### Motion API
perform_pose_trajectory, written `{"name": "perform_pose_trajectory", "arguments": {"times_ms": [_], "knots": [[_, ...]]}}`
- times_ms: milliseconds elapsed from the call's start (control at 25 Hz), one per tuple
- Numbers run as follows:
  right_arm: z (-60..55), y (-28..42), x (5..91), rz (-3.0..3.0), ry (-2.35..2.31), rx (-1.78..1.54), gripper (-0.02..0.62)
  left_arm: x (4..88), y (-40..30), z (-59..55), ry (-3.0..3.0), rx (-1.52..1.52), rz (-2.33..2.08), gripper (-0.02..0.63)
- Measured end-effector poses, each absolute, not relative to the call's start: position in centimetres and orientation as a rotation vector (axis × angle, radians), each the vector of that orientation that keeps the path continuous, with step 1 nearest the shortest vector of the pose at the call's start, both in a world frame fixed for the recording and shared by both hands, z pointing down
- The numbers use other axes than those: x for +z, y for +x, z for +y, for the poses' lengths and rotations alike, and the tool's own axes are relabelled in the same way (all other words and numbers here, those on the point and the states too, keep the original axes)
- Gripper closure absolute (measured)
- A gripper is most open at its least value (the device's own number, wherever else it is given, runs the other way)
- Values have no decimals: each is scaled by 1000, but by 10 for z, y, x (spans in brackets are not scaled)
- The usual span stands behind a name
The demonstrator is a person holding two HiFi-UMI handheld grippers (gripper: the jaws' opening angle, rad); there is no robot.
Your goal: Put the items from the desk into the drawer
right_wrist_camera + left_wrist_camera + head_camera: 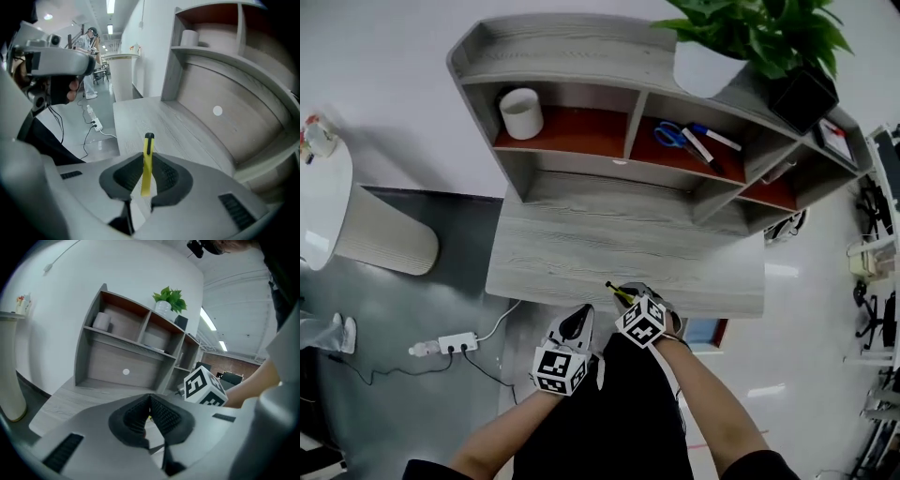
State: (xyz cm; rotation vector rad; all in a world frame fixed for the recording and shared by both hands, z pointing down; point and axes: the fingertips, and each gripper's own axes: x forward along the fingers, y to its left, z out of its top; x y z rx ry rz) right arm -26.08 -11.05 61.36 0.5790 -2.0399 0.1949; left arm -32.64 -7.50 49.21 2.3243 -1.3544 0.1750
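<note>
My right gripper (630, 294) (146, 172) hangs over the front edge of the grey desk (581, 248), shut on a slim yellow utility knife (147, 161) with a black tip. The knife (620, 293) points toward the desk's left. My left gripper (578, 323) (150, 408) sits just below and to the left of it, off the desk's front edge, its jaws pressed together with nothing between them. The right gripper's marker cube (202, 388) shows close on the right in the left gripper view. I see no open drawer clearly.
A shelf unit (581, 89) stands at the back of the desk, holding a white cup (521, 112), blue scissors (672, 134) and markers (705, 145). A potted plant (769, 33) tops it. A power strip (457, 343) lies on the floor at left.
</note>
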Motion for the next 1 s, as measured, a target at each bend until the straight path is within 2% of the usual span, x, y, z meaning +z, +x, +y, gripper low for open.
{"name": "perform_pose_trajectory", "arguments": {"times_ms": [560,1000], "knots": [[-20,-123,599,-2079,725,336,526,489,-165,-24,2402,212,-1235,591],[36,-3,628,-2043,775,418,526,507,-69,18,2383,227,-1217,591]]}}
